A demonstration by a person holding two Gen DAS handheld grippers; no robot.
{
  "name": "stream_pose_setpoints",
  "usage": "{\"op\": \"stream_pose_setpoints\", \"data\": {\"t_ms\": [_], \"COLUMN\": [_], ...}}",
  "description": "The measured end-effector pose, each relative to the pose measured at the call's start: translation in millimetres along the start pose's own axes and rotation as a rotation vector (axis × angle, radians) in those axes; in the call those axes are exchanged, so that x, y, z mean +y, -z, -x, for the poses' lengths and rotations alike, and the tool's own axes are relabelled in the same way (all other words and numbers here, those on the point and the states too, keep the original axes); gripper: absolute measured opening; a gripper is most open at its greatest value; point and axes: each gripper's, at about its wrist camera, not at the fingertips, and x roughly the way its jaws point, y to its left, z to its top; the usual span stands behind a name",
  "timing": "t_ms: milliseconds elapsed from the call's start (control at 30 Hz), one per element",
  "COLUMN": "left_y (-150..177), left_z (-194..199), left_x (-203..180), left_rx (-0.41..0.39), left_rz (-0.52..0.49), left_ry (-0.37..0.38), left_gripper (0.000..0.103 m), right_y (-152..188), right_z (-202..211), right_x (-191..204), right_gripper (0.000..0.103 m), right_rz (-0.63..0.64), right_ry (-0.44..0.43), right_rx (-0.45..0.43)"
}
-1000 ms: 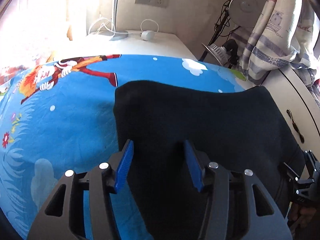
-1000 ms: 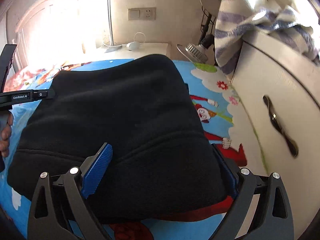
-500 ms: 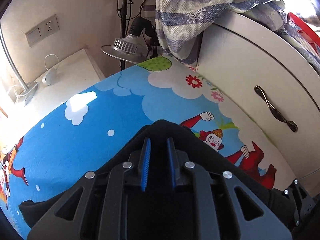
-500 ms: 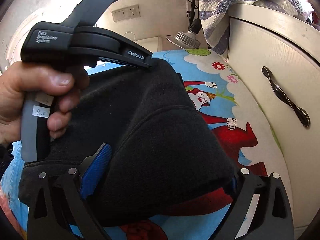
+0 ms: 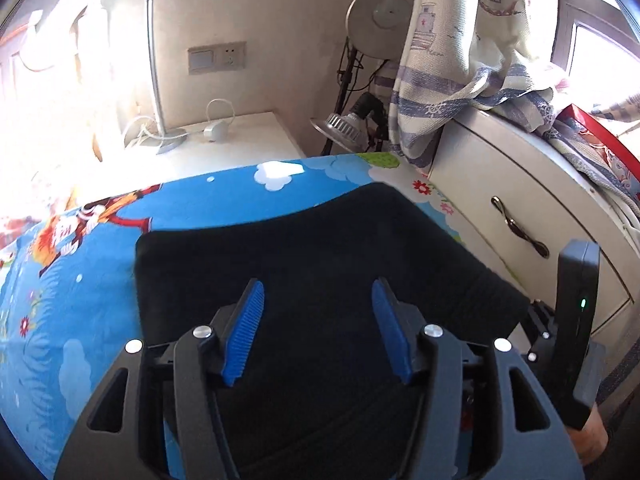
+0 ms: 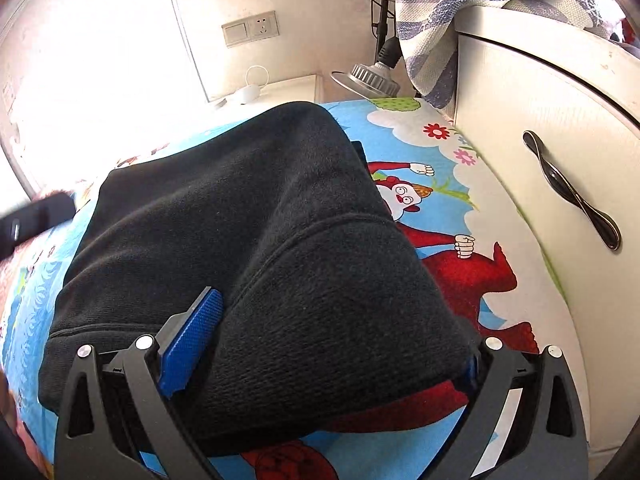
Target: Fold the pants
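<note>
Black fleece pants [image 5: 320,240] lie folded on a blue cartoon bedsheet [image 5: 80,280]. My left gripper [image 5: 317,284] hovers just above them. Its jaws are opening, and the blue pads [image 5: 244,336] stand apart with nothing pinched between them. In the right wrist view a thick folded edge of the pants [image 6: 240,200] fills the wide gap of my right gripper [image 6: 340,320]. One blue pad [image 6: 192,340] presses on the fabric, while the other is hidden under it. The right gripper's body [image 5: 576,320] shows at the right edge of the left wrist view.
A white cabinet [image 5: 520,208] with a dark handle [image 6: 572,192] borders the bed on the right, with a striped cloth [image 5: 460,80] draped over it. A nightstand [image 5: 224,148] and a lamp [image 5: 340,128] stand beyond the bed's far edge.
Half a second ago the left gripper was shut on a pants fold near the cabinet. Now it is back to the left with its jaws apart and the fold laid down. The right gripper kept still.
</note>
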Motion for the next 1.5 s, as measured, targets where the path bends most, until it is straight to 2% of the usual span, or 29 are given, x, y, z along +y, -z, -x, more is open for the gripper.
{"op": "stream_pose_setpoints", "data": {"t_ms": [100,133,167,233,367,433,500,600,733,833,967,1500], "left_y": [51.3,61.1,65.4,66.7,66.5,69.8,73.5,80.5,84.4,82.1,76.5,69.7], "left_z": [-7.2,-3.3,1.4,12.8,37.7,47.3,63.0,90.1,116.3,133.3,141.5,142.2], "left_x": [12.3,17.1,19.2,18.4,10.4,4.9,-1.1,-4.7,-2.6,-8.8,-13.2,-20.5], "left_rx": [0.132,0.110,0.108,0.104,0.063,0.080,0.055,0.001,0.002,-0.033,-0.038,-0.044], "left_rz": [0.037,0.057,0.063,0.038,-0.022,-0.047,-0.069,-0.056,0.045,0.038,0.048,0.030], "left_ry": [-0.022,-0.031,-0.050,-0.079,-0.170,-0.215,-0.239,-0.282,-0.211,-0.201,-0.164,-0.156], "left_gripper": [0.068,0.078,0.083,0.085,0.101,0.101,0.101,0.101,0.101,0.101,0.101,0.101], "right_y": [1.3,2.4,2.8,2.8,-1.3,-2.3,-2.1,2.9,15.3,26.9,36.0,32.0], "right_z": [0.8,1.5,1.8,3.0,7.7,19.7,41.7,81.2,127.9,147.4,162.1,168.4], "right_x": [2.2,3.2,4.0,5.2,4.6,6.6,12.2,16.1,15.8,15.5,19.0,22.8], "right_gripper": [0.095,0.096,0.096,0.096,0.097,0.097,0.097,0.097,0.097,0.097,0.097,0.097], "right_rz": [0.008,0.013,0.016,0.019,0.009,-0.003,0.013,0.012,-0.014,-0.022,-0.015,-0.003], "right_ry": [0.007,0.013,0.020,0.029,0.043,0.066,0.112,0.116,0.147,0.163,0.168,0.161], "right_rx": [-0.002,-0.005,-0.007,-0.007,0.000,-0.003,-0.031,-0.064,-0.089,-0.080,-0.087,-0.100]}}
